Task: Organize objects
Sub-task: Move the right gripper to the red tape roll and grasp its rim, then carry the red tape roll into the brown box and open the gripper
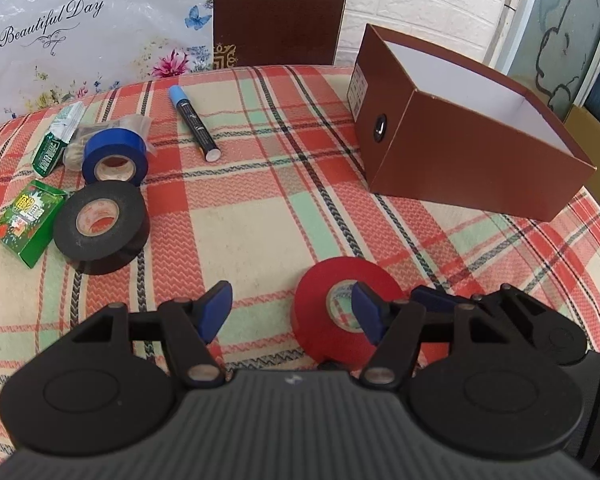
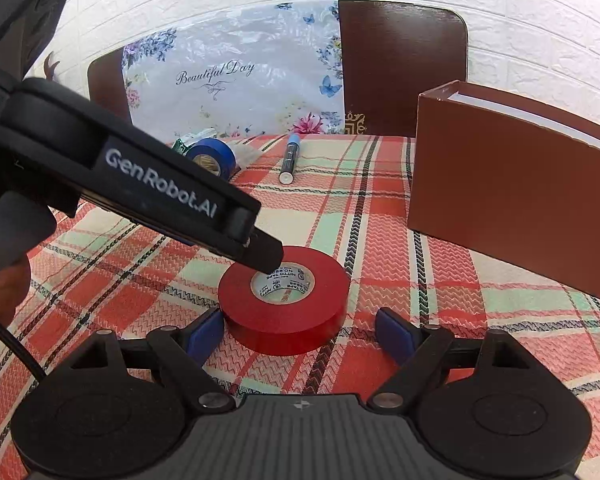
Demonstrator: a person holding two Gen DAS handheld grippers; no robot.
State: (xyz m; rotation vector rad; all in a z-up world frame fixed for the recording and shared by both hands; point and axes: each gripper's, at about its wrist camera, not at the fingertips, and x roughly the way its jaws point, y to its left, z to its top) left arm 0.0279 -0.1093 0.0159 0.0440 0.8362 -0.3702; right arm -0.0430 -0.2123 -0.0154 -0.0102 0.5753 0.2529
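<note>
A red tape roll (image 2: 284,300) lies flat on the plaid cloth (image 2: 380,208). My right gripper (image 2: 300,334) stands open around its near side; the left pad is almost at the roll, the right pad well clear. My left gripper (image 1: 292,312) is open with only cloth between its jaws. The red roll (image 1: 320,312) sits at its right finger, whose tip (image 2: 266,258) hovers over the roll's core. A brown open box (image 1: 460,132) stands at the right. At the far left lie a blue tape roll (image 1: 114,158), a black tape roll (image 1: 100,232) and a blue-capped marker (image 1: 194,124).
A green carton (image 1: 28,224), a green sachet (image 1: 56,140) and a clear-wrapped item (image 1: 76,148) lie beside the tape rolls. A floral bag (image 1: 80,32) and a brown lid (image 1: 280,12) lean on the white brick wall behind. A hand (image 2: 4,288) shows at the left edge.
</note>
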